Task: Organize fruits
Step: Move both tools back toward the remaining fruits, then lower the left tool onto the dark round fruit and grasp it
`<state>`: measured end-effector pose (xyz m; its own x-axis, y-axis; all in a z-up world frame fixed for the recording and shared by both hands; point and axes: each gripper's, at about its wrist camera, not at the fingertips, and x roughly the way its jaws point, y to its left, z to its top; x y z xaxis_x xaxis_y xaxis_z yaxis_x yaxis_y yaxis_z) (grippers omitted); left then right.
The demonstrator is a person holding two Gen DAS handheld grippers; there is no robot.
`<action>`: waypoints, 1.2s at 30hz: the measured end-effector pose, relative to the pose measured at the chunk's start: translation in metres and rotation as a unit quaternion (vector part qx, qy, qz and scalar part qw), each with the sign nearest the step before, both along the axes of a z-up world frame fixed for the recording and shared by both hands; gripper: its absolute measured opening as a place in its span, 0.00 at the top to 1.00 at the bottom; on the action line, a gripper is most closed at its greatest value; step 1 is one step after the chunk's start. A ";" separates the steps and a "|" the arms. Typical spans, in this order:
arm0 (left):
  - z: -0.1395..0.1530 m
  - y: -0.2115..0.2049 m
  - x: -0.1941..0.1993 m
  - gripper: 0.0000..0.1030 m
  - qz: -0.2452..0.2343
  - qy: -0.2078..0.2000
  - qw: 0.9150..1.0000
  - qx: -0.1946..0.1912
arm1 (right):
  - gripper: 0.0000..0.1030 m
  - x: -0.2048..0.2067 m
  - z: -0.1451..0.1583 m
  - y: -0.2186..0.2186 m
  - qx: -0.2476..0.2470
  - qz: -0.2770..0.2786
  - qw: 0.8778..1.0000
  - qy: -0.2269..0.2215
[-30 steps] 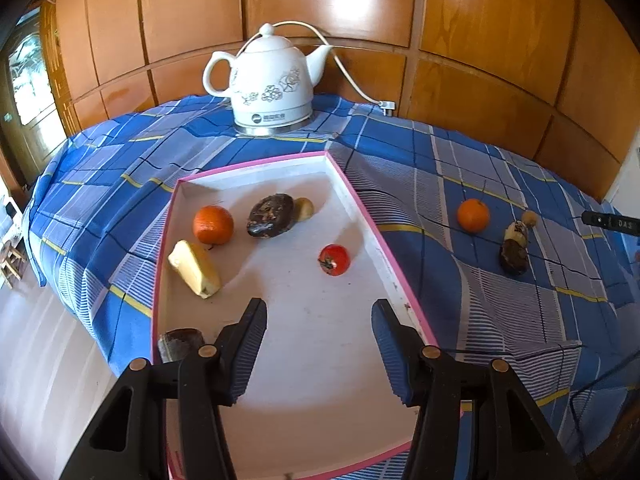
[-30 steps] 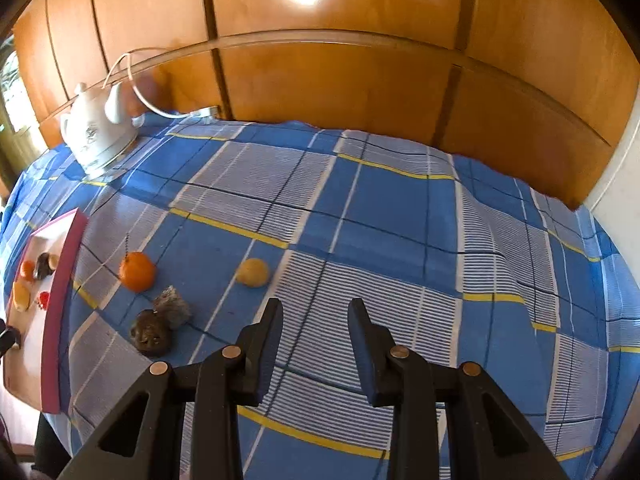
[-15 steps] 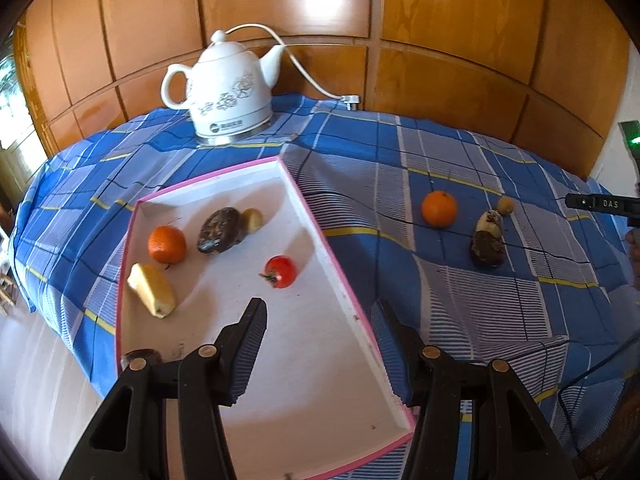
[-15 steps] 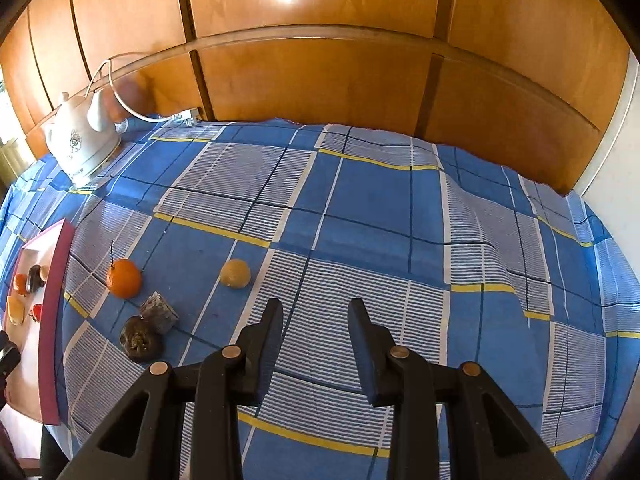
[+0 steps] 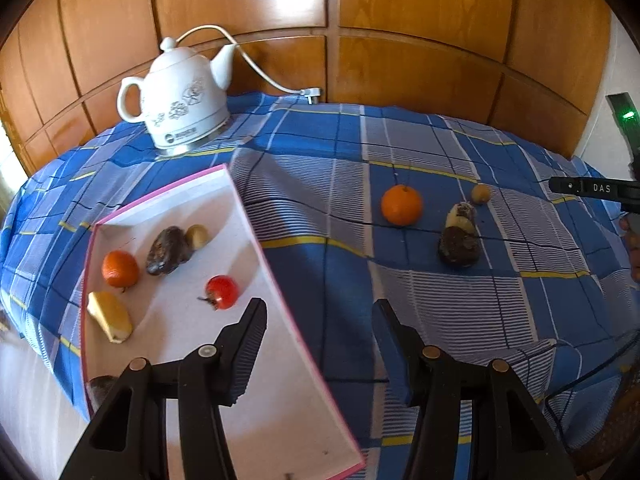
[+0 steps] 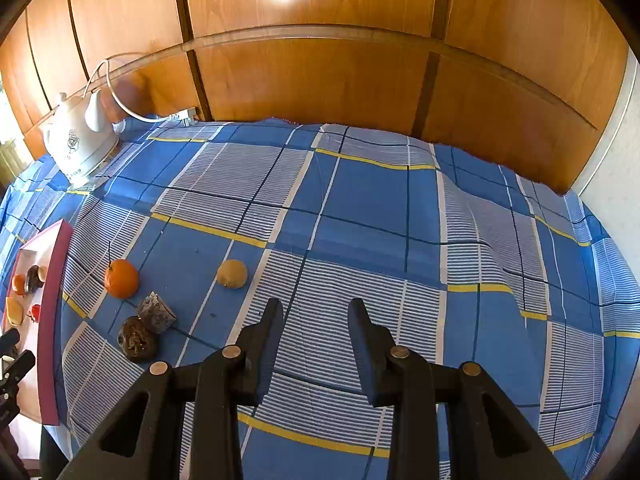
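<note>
Fruits are split between two places. Through the left wrist camera I see the pink-rimmed tray (image 5: 256,240) holding a small orange (image 5: 120,268), a tomato (image 5: 222,292), a yellow piece (image 5: 109,316) and a dark fruit (image 5: 168,250); on the blue checked cloth (image 5: 320,280) lie a loose orange (image 5: 401,205), a dark lump (image 5: 458,246) and a small tan fruit (image 5: 480,193). My left gripper (image 5: 318,312) hangs empty, jaws apart, over the tray's edge. I'd centre it on the loose orange and close gently.

Through the right wrist camera, the right gripper (image 6: 316,312) hovers over bare cloth, jaws narrowly parted, holding nothing. The yellowish fruit (image 6: 232,274) lies nearest; I'd widen before descending.
</note>
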<state>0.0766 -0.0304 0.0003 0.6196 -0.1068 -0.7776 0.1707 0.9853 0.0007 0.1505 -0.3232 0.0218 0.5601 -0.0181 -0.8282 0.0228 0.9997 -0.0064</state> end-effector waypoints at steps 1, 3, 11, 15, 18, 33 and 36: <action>0.000 -0.003 0.002 0.46 -0.003 0.003 1.000 -0.002 | 0.67 0.000 0.000 0.000 0.000 -0.001 1.000 0.001; -0.001 -0.008 0.005 0.46 -0.008 0.006 1.000 -0.004 | 0.67 0.001 -0.001 -0.001 -0.002 -0.002 1.000 0.003; -0.006 -0.031 0.021 0.46 -0.037 0.025 0.999 -0.021 | 0.67 0.001 -0.005 -0.003 -0.010 -0.006 1.000 0.014; -0.010 -0.037 0.030 0.46 -0.037 0.040 0.998 -0.031 | 0.67 0.002 -0.004 -0.001 -0.012 -0.002 1.000 0.014; -0.010 -0.046 0.036 0.47 -0.049 0.044 0.997 -0.039 | 0.67 0.002 -0.004 0.000 -0.014 0.001 1.000 0.013; -0.024 -0.107 0.058 0.41 -0.115 0.058 0.991 -0.026 | 0.67 0.002 -0.001 0.002 -0.011 0.006 1.000 0.007; -0.028 -0.114 0.067 0.41 -0.118 0.059 0.991 -0.018 | 0.67 0.002 -0.001 0.003 -0.011 0.007 1.000 0.007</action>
<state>0.1437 -0.1447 -0.0281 0.4787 -0.2666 -0.8365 0.3922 0.9174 -0.0680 0.1522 -0.3205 0.0213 0.5495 -0.0279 -0.8350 0.0077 0.9996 -0.0283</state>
